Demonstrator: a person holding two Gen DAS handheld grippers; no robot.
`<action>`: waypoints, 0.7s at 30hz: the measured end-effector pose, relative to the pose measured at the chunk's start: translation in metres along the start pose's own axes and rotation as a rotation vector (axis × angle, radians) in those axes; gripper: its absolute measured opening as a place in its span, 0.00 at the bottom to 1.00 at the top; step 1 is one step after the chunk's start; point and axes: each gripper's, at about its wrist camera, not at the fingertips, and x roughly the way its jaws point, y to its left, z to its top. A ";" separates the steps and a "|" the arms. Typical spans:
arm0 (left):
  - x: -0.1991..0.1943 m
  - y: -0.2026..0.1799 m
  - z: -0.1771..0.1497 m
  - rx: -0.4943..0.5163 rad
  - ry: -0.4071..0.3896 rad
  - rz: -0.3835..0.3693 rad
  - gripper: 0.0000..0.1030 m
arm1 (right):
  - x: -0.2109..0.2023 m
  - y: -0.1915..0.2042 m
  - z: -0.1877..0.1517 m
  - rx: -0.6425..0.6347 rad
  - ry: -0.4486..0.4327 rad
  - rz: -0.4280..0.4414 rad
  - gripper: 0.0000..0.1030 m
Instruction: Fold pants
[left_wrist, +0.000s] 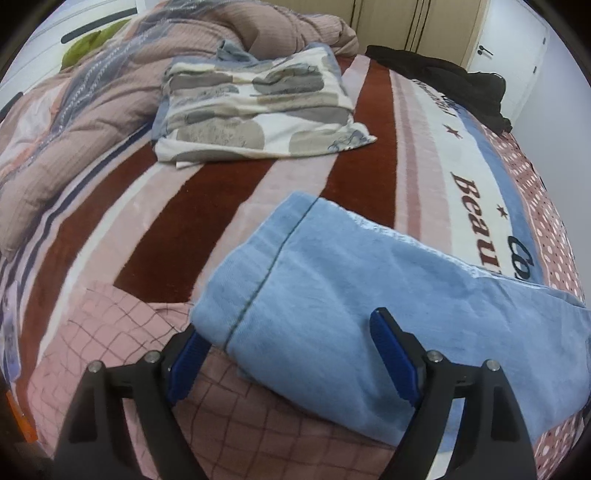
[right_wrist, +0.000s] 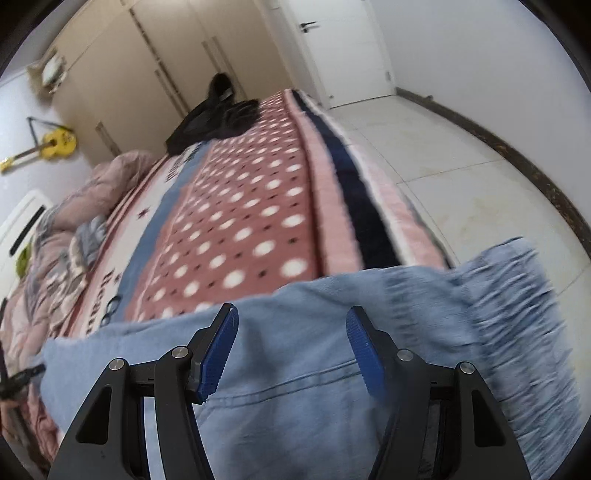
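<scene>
- Left wrist view: the left gripper sits at the bottom of the frame with its jaws spread wide, blue pads not pressing on anything.
- The light blue pants lie across the lower middle and right of that frame, on top of the striped blanket. A folded end with a dark seam line points toward the upper left, and the cloth sits between and just past the open fingers.
- Lower left there's a pink checked sheet under the pants' edge.
- Upper middle: a folded patterned cloth in cream and grey blobs, well apart from the pants. A pinkish duvet is bunched up along the upper left, and a black garment is at the upper right.
- Right wrist view: pretty blurry. The right gripper is at the bottom, jaws about half apart, with the pants right under and between them. Can't tell if the pads actually touch the fabric.
- The ribbed elastic part of the pants hangs off to the right over the white tile floor.
- A yellow guitar hangs on the wall at left.
</scene>
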 end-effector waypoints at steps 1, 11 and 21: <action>0.003 0.001 0.000 -0.009 0.008 -0.006 0.80 | -0.001 -0.005 0.001 0.007 -0.004 0.000 0.55; 0.013 0.009 0.001 -0.114 0.065 -0.157 0.84 | -0.065 -0.007 -0.029 -0.001 -0.044 0.001 0.68; -0.010 -0.018 0.014 -0.073 -0.026 -0.172 0.13 | -0.095 0.004 -0.045 0.001 -0.067 0.079 0.68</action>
